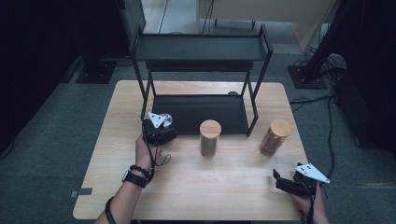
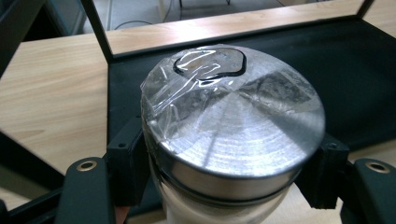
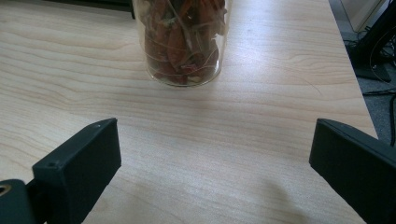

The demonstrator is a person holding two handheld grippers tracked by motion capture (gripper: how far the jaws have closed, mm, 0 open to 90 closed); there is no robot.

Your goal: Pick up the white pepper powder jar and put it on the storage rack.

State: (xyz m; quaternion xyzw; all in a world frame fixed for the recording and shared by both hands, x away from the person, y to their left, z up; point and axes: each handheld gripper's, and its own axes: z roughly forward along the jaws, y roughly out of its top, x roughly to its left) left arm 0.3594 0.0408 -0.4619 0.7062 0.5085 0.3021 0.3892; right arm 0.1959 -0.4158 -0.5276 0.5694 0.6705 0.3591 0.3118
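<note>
- High view: left gripper (image 1: 161, 125) clamped on metal-lidded jar (image 1: 166, 119), upright, at lower shelf (image 1: 201, 114) front-left corner; right gripper (image 1: 286, 183) well apart.
- Left gripper view: jaws pressed on either side of jar (image 2: 233, 135), long axis vertical, shelf (image 2: 359, 93) just beyond.
- Right gripper view: jaws wide apart, nothing held; chilli jar (image 3: 182, 42) ahead on table (image 3: 233, 140).
</note>
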